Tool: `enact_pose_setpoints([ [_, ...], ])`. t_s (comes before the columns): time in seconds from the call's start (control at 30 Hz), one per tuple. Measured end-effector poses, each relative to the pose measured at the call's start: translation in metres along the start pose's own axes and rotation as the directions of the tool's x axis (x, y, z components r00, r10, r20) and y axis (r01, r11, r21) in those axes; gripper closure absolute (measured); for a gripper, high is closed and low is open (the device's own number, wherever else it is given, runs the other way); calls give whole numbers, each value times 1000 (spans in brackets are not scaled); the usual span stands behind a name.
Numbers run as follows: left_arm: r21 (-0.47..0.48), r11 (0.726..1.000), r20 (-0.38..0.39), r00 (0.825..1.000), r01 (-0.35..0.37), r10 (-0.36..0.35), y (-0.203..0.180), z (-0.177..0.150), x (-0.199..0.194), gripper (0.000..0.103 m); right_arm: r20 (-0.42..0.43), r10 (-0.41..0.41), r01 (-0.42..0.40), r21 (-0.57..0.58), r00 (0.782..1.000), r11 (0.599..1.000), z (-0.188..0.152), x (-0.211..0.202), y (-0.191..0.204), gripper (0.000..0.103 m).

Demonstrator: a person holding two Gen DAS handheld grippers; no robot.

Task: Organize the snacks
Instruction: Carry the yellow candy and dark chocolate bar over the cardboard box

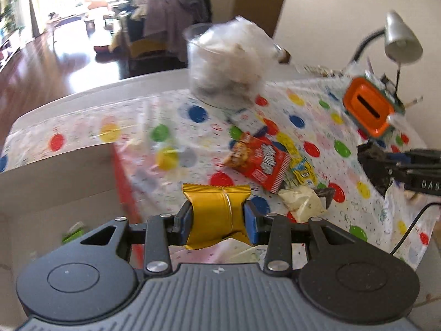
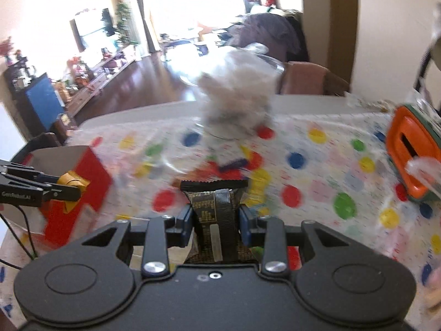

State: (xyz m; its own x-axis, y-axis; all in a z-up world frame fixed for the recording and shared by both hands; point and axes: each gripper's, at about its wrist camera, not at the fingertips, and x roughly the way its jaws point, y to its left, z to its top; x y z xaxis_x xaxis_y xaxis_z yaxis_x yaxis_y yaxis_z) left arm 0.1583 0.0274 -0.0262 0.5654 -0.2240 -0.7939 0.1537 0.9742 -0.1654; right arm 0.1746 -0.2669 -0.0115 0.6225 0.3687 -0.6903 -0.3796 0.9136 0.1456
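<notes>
Over at nine o'clock in the right wrist view, the red box (image 2: 82, 182) sits at the table's edge, and the left gripper (image 1: 217, 216) hangs just above it, clamped on a gold packet (image 1: 216, 212). Centre stage, the right gripper (image 2: 215, 220) is squeezing a dark packet (image 2: 213, 209) above the dotted tablecloth (image 2: 317, 171). Loose snacks (image 1: 259, 162) lie mid-table, a clear jar (image 1: 226, 63) at twelve o'clock, an orange box (image 2: 408, 160) at three.

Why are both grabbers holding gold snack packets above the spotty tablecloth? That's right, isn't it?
Not quite. Only the left gripper holds a gold packet. The right gripper holds a black packet, as the right wrist view shows. Both are above the spotty tablecloth.
</notes>
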Motion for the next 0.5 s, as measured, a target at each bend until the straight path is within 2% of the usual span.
enact_pose_setpoints([
  [0.23,-93,995,41,998,-33,37,49,-10,-48,65,9,97,-96,-60,995,994,16,7,66,70],
  [0.5,-174,981,56,993,-88,99,103,-22,-81,65,-7,195,-194,-132,981,972,31,27,145,70],
])
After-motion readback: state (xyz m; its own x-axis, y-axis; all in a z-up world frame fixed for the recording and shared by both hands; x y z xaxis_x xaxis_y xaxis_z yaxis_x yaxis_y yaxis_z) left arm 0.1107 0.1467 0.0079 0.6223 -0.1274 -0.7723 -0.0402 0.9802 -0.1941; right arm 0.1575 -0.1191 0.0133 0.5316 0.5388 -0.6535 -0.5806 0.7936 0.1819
